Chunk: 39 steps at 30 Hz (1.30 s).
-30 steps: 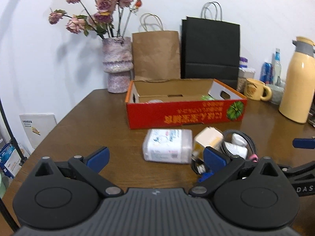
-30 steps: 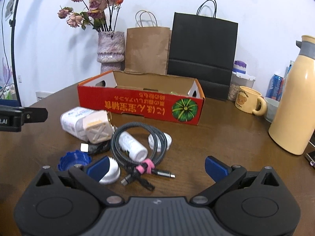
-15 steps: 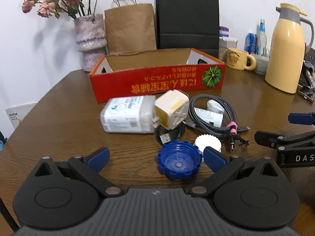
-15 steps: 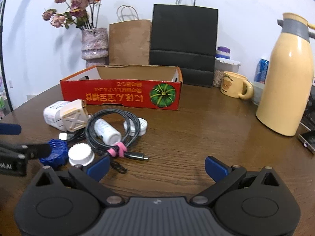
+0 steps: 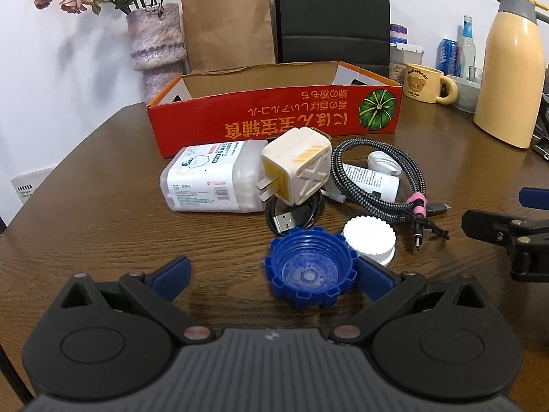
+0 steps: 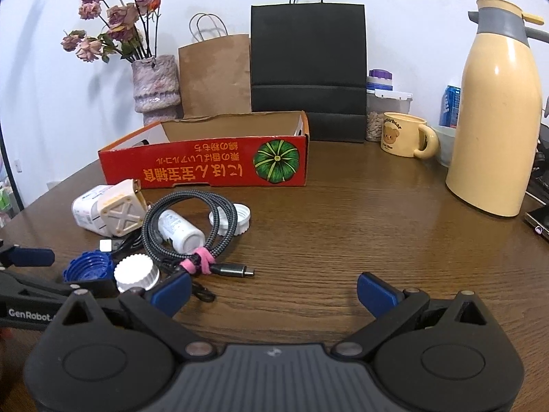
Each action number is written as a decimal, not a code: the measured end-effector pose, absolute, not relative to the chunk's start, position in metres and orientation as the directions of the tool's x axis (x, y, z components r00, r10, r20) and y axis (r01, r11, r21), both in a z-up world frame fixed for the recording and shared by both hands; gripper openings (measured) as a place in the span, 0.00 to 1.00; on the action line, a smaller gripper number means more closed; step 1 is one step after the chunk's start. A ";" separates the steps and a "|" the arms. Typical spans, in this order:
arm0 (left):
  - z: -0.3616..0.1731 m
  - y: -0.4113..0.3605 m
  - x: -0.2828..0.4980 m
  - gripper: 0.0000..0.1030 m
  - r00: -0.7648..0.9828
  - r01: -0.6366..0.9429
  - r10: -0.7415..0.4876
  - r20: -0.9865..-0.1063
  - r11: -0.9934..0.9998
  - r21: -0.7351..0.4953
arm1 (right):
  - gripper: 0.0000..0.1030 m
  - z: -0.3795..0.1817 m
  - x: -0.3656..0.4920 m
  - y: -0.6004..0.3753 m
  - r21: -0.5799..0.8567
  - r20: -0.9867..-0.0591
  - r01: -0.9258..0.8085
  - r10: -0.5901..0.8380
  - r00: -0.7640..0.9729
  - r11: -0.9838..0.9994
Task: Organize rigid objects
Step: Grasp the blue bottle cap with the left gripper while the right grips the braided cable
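A pile of small items lies on the wooden table in front of the red cardboard box (image 5: pixel 274 120) (image 6: pixel 206 164). It holds a blue cap (image 5: pixel 308 276) (image 6: pixel 89 267), a white cap (image 5: pixel 369 240) (image 6: pixel 136 273), a cream charger (image 5: pixel 296 170) (image 6: pixel 120 211), a white plastic container (image 5: pixel 212 180), a braided cable (image 5: pixel 377 178) (image 6: pixel 188 226) and a small white bottle (image 6: pixel 180 231). My left gripper (image 5: pixel 272 276) is open, low over the table, with the blue cap between its fingers, close to the right one. My right gripper (image 6: pixel 273 290) is open over bare wood, right of the pile.
A cream thermos (image 6: pixel 494 120) and a bear mug (image 6: pixel 405 135) stand at the right, with a phone (image 6: pixel 538 223) at the table's right edge. A vase (image 6: pixel 156 89), a brown bag (image 6: pixel 214 75) and a black bag (image 6: pixel 307 72) line the back wall behind the box.
My left gripper has come forward and down to the pile, so the blue cap now sits between its open fingers. The right gripper has shifted only slightly.
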<state>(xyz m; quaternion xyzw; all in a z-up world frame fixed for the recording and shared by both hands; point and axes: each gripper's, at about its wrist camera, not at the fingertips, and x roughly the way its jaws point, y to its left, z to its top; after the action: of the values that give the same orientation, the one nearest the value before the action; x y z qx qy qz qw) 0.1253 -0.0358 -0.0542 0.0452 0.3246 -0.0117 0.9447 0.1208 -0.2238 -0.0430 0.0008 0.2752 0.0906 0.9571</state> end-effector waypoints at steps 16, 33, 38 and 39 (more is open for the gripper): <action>-0.053 -0.034 0.128 0.93 0.804 0.019 0.015 -0.595 0.998 0.051 | 1.00 -0.043 0.119 -0.214 -0.002 -0.536 -0.161 0.135 0.833 0.987; -0.041 -0.021 0.118 0.54 0.840 0.035 -0.027 -0.542 0.999 0.005 | 1.00 -0.044 0.118 -0.205 -0.042 -0.544 -0.149 0.103 0.833 0.988; -0.038 -0.011 0.117 0.54 0.853 0.016 -0.008 -0.523 1.000 0.011 | 1.00 -0.042 0.115 -0.203 -0.048 -0.525 -0.149 0.102 0.845 0.988; -0.038 -0.007 0.117 0.54 0.854 0.010 -0.002 -0.521 1.000 0.013 | 1.00 -0.042 0.114 -0.202 -0.046 -0.519 -0.151 0.106 0.848 0.987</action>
<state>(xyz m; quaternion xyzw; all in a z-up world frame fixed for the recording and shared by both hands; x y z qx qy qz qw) 0.1174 -0.0075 -0.0375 0.0075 0.2704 -0.0029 0.9627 0.1140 -0.2023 -0.0417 -0.0424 0.2673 0.0668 0.9604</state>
